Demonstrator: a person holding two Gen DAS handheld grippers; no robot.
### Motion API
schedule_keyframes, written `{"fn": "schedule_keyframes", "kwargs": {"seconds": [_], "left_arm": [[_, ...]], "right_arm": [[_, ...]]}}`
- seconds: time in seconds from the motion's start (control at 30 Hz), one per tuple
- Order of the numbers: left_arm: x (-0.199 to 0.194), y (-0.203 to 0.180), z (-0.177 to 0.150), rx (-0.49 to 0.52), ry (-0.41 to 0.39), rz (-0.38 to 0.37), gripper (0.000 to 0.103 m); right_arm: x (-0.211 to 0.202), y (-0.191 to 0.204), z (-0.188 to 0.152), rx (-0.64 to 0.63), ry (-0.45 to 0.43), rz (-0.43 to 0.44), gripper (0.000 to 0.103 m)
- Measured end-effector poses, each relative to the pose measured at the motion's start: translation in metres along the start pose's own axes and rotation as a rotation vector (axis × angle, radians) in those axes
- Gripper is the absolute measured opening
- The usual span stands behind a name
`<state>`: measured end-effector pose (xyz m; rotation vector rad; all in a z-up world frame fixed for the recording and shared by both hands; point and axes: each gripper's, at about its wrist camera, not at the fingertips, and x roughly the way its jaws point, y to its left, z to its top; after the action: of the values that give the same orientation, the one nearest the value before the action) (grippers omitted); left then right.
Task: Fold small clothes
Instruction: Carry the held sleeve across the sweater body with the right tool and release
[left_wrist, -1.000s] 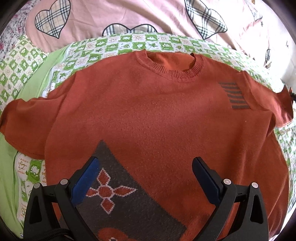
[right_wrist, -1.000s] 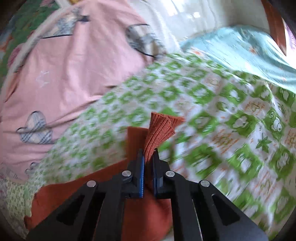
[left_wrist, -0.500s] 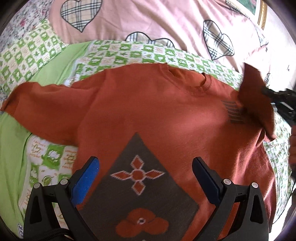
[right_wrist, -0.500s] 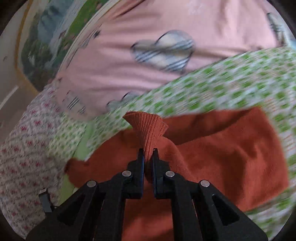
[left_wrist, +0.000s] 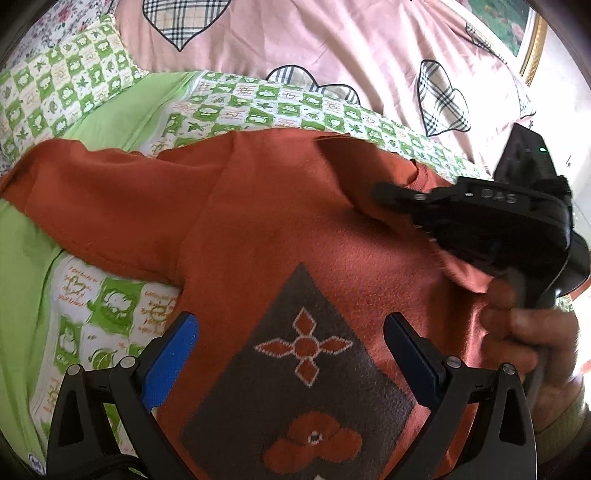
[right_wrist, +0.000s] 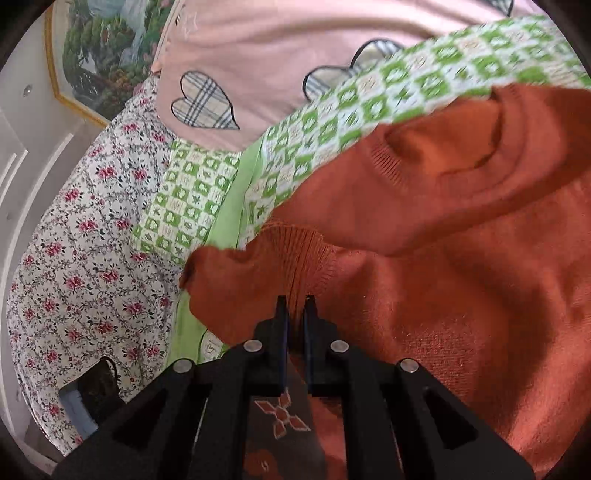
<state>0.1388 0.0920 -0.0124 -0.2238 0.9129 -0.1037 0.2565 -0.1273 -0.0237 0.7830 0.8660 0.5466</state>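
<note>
Folding the sleeve across, two views compared

We've got the right gripper (right_wrist: 294, 301) pinched tight on the ribbed cuff (right_wrist: 295, 251) of the orange sweater (left_wrist: 258, 229), which lies on the green checked sheet (left_wrist: 236, 99). Only our left camera shows the right hand (left_wrist: 524, 343), the sleeve lying over the chest, and the left gripper (left_wrist: 291, 332) hanging wide open, holding nothing. The right one shows the floral fabric (right_wrist: 85, 236).

green checked bedsheet (left_wrist: 258, 107), pink heart-print quilt (left_wrist: 314, 40), floral cover (right_wrist: 74, 240), framed landscape painting (right_wrist: 99, 55)
</note>
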Motion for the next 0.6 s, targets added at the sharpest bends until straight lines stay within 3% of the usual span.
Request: {"fn": "schedule_keyframes", "kwargs": {"seconds": [0.1,0.23,0.37,0.47,0.53,0.6], "left_arm": [[0.012,-0.005,0.009,-0.003,0.004,-0.039,0.101],[0.04,-0.011,0.026,-0.026,0.044,-0.091,0.101],[0.076,-0.01,0.041,-0.092,0.099,-0.125,0.101],[0.087,-0.012,0.046,-0.109,0.096,-0.113,0.096],[0.088,-0.014,0.046,-0.101,0.074,-0.105,0.082],[0.088,-0.014,0.046,-0.08,0.058,-0.095,0.043]], "right_arm": [[0.016,0.002,-0.003,0.003,0.027,0.051,0.01],[0.012,-0.002,-0.007,0.039,0.046,0.067,0.029],[-0.033,-0.008,-0.015,0.035,-0.043,0.035,0.029],[-0.074,-0.02,-0.024,0.043,-0.103,-0.009,0.029],[-0.101,-0.029,-0.033,0.051,-0.139,-0.044,0.029],[-0.122,-0.037,-0.041,0.06,-0.173,-0.074,0.029]]}}
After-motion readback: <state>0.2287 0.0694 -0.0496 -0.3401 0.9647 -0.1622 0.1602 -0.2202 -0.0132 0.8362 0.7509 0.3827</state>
